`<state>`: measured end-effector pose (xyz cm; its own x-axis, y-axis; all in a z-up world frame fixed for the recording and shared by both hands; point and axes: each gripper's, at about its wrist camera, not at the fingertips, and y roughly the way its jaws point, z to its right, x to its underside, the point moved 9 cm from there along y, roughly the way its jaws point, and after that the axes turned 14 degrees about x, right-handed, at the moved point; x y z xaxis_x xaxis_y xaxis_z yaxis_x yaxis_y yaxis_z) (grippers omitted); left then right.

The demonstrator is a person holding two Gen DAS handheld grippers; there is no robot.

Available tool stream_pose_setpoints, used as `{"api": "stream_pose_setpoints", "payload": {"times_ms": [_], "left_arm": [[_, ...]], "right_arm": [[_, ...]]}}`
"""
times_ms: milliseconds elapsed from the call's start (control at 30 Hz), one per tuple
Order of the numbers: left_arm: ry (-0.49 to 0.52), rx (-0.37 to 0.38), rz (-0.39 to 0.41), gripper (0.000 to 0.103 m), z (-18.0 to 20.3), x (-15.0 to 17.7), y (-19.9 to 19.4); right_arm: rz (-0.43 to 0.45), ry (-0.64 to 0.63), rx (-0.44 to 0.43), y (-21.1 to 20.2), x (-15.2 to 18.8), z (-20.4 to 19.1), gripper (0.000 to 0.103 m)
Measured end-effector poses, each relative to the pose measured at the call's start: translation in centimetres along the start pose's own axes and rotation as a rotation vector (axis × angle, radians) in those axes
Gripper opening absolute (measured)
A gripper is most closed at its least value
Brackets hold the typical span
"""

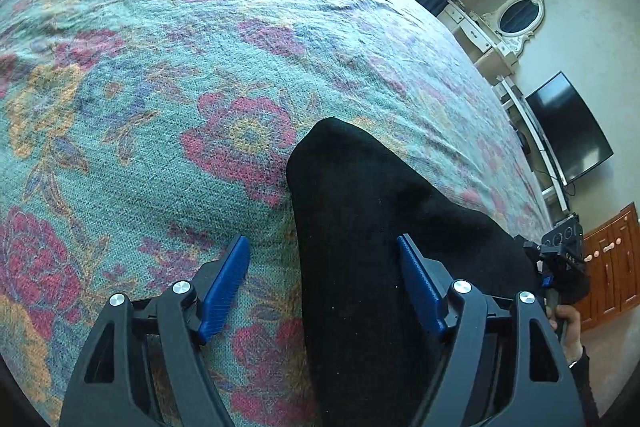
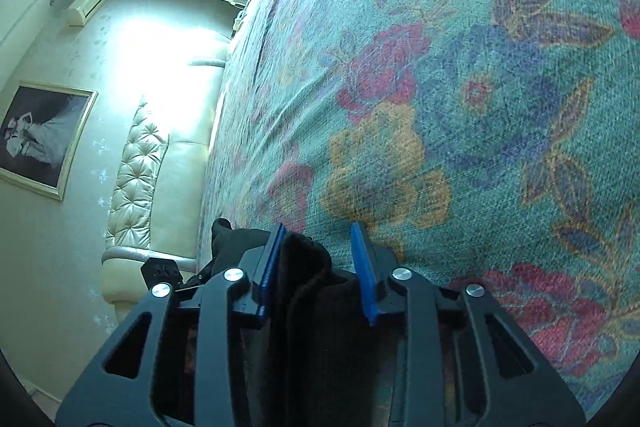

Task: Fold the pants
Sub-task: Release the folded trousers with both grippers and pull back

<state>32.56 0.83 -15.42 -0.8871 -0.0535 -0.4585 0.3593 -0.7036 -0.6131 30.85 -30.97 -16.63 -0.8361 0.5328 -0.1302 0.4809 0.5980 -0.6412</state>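
The black knit pants (image 1: 372, 227) lie on the floral teal bedspread (image 1: 160, 67). The left tool (image 1: 324, 291) gapes; the right tool (image 2: 320, 267) straddles bunched cloth unclamped, so layers could slip.

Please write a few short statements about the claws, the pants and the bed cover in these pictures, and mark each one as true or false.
1. The left claw is wide open, with the black fabric pants lying between its blue fingers. True.
2. The pants are light blue denim. False: they are plain black fabric.
3. The pants lie on a teal woven bed cover with red and yellow flowers. True.
4. The right claw has no cloth between its fingers. False: a bunched black edge of the pants sits between them.
5. The left claw is lifting the pants high in the air. False: they rest on the cover.
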Motion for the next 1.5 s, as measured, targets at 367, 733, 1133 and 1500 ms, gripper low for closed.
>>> {"api": "stream_pose_setpoints", "payload": {"times_ms": [367,733,1133,1500], "left_arm": [[-0.006,0.047,0.110,0.076,-0.5,0.6,-2.4],[-0.069,-0.095,0.189,0.087,-0.4,5.8,-7.2],[-0.067,-0.234,0.216,0.093,0.9,10.9,-10.0],[-0.106,-0.240,0.226,0.095,0.1,11.6,-10.0]], "right_arm": [[0.079,0.091,-0.097,-3.1,0.3,1.0,0.030],[0.202,0.120,-0.104,-8.7,7.0,1.8,0.075],[0.347,-0.189,0.390,-7.1,14.8,-1.0,0.100],[0.411,-0.225,0.537,-6.9,17.4,-1.4,0.101]]}}
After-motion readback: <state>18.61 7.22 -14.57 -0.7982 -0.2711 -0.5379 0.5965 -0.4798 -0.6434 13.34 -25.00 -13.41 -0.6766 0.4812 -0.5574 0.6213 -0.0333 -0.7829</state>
